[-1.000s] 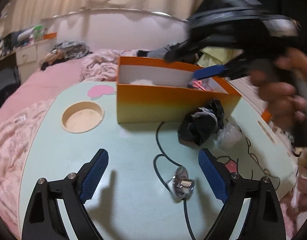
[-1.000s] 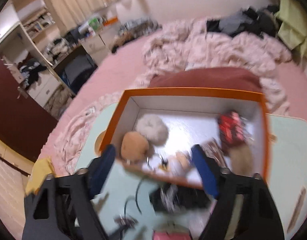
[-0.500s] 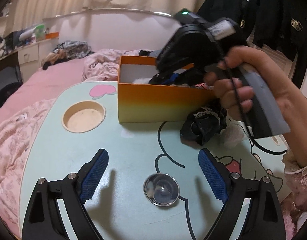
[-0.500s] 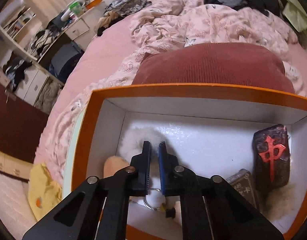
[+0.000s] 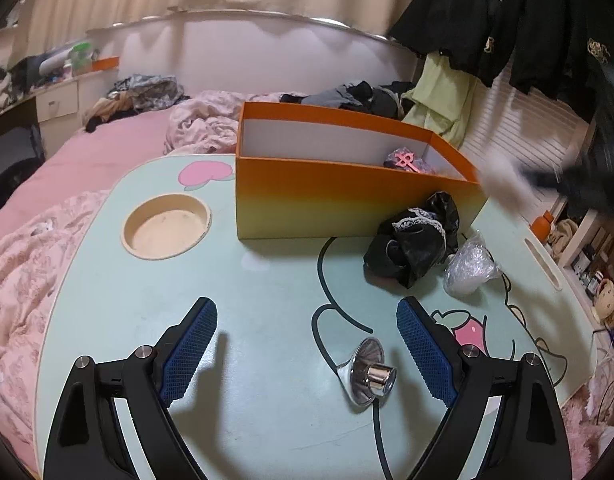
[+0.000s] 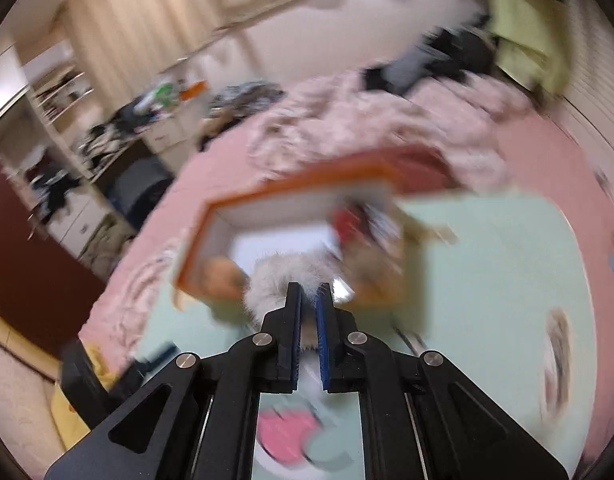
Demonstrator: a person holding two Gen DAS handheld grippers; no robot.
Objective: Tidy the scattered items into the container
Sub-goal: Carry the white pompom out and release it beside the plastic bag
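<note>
White fluffy ball (image 6: 285,280) pinched in right tongs (image 6: 307,300).

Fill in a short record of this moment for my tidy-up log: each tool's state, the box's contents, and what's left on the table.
left tool: open, empty, above the table
right tool: shut on a white fluff ball, blurred
box: orange, on the table; a red-marked item shows inside
left on the table: black cloth against the box, clear wrap, metal funnel on its side
</note>
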